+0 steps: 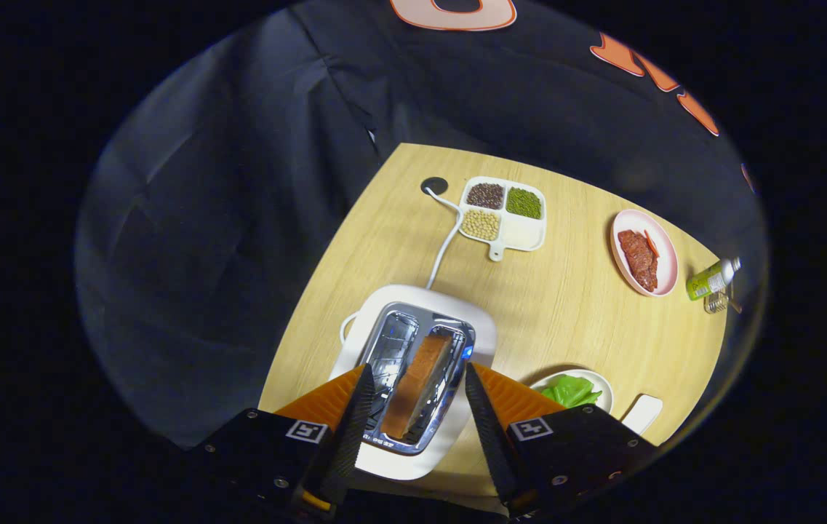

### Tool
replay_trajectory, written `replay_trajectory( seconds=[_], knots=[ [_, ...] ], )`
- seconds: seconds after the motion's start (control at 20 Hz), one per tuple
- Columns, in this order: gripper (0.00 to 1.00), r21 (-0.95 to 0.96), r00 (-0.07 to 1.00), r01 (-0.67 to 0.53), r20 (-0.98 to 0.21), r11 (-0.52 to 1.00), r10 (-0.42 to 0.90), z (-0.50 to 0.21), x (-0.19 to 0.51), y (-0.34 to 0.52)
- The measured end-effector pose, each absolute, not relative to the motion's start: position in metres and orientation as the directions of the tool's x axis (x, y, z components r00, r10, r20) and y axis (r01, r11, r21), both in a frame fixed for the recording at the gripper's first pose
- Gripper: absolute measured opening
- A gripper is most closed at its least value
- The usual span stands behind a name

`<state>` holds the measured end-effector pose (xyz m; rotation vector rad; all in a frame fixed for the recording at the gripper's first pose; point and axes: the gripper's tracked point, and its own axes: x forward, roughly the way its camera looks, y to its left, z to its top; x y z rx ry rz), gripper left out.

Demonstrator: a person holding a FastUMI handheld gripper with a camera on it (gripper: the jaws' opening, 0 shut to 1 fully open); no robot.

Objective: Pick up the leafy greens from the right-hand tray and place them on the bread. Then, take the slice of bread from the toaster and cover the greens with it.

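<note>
A: Gripper [413, 378] is hanging above the near end of the table [566, 306], fingers [351, 422] spread apart and released, holding nothing. Confirm?

B: Confirmed. Both orange-and-black fingers are standing clear of everything, and the toaster [413, 342] is showing in the gap between them and just ahead of the tips.

A: Logging largest first. The table, light wood, is carrying everything. The toaster, white with a shiny metal top, is sitting at the near left.

B: Its white cord [446, 244] is running away toward a dark round port [433, 185] at the far edge.

A: Bread slice [420, 382] status?

B: It is standing on edge in the right-hand slot, brown crust up, directly between the fingertips in this view. The left slot is looking empty.

A: Divided dish [504, 215]?

B: It is sitting far from the toaster, white, four compartments: dark brown beans, green beans, pale yellow beans, and something white.

A: Right side?

B: A pink plate [664, 251] is holding a reddish-brown slab of meat. A green bottle [711, 279] is lying just right of it.

A: Leafy greens [572, 391]?

B: They are resting in a small white tray [598, 378] at the near right, just beyond the right finger. A white piece [642, 413] is lying right of it; cannot tell what it is.
</note>
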<state>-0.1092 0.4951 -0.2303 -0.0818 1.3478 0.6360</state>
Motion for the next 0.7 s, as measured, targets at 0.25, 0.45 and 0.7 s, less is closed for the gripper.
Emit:
replay_trajectory(
  seconds=[0.25,0.45,0.7],
  knots=[
    [0.45,0.329,-0.026,-0.405,-0.937,0.853,0.349,-0.244,-0.124,0.5],
    [0.23,0.305,0.014,-0.41,-0.94,0.86,0.341,-0.249,-0.117,0.494],
    [0.11,0.411,0.012,-0.325,-0.899,0.852,0.438,-0.237,-0.118,0.487]
  ],
)
